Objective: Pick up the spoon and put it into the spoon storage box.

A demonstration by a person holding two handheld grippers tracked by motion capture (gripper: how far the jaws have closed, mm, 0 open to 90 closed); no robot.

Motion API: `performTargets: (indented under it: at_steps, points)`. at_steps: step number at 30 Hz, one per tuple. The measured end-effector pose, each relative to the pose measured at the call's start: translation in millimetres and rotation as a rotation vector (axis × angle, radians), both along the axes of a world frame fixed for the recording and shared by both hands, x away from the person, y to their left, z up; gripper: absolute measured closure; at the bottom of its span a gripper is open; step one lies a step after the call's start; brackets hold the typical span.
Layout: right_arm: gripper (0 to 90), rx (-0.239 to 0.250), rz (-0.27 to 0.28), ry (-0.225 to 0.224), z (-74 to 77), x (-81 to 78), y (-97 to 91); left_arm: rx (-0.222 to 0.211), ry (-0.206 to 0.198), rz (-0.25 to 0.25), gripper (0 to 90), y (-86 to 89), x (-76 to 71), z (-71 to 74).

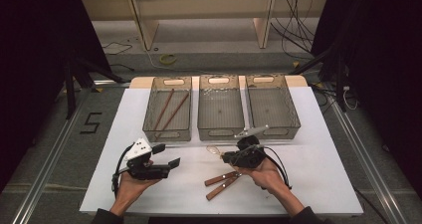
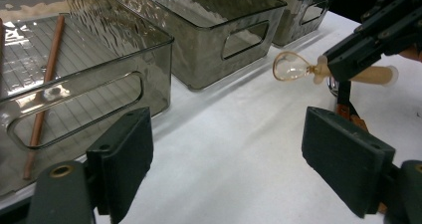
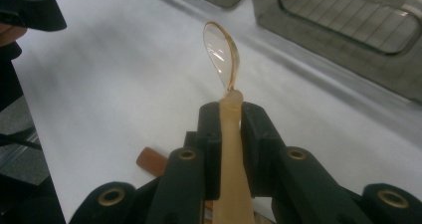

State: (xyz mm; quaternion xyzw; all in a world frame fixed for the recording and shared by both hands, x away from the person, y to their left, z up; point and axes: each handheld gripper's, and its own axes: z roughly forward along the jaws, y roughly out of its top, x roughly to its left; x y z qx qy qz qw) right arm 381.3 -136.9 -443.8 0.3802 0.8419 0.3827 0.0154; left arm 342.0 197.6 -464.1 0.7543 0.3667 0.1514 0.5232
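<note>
My right gripper (image 1: 225, 157) is shut on the pale handle of a spoon (image 1: 215, 149) with a clear amber bowl, held just above the white table in front of the middle bin (image 1: 221, 133). The right gripper view has both jaws pressed on the handle, my right gripper (image 3: 230, 109) pointing the spoon's bowl (image 3: 222, 50) ahead. My left gripper (image 1: 166, 155) rests at the left, open and with nothing between its jaws. From the left gripper view (image 2: 229, 149) I see the spoon (image 2: 291, 67) and the right gripper (image 2: 348, 59) across the table.
Three clear grey bins stand in a row at the back. The left bin (image 1: 167, 133) holds two brown sticks (image 1: 169, 109). The right bin (image 1: 293, 119) looks bare inside. Two brown-handled pieces (image 1: 221, 184) lie under my right hand. White table cover (image 1: 318, 174) spreads around.
</note>
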Motion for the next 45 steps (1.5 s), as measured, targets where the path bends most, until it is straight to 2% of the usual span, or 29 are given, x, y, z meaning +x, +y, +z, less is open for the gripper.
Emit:
performTargets:
  at_steps: [8, 27, 45]
  points:
    - [80.2, 0.019, -0.023, -0.029, 11.6, 10.6, -6.9, -0.009, -0.002, 0.005, 19.6, 1.9, -0.2, -0.7]
    - [80.1, 0.039, -0.052, -0.059, 28.3, 32.6, -11.4, -0.006, -0.019, 0.011, 19.6, 3.2, 0.2, -1.2]
    - [80.1, 0.047, -0.084, -0.091, 45.4, 60.4, -4.6, -0.007, -0.024, 0.012, 19.6, 3.5, 0.8, -1.7]
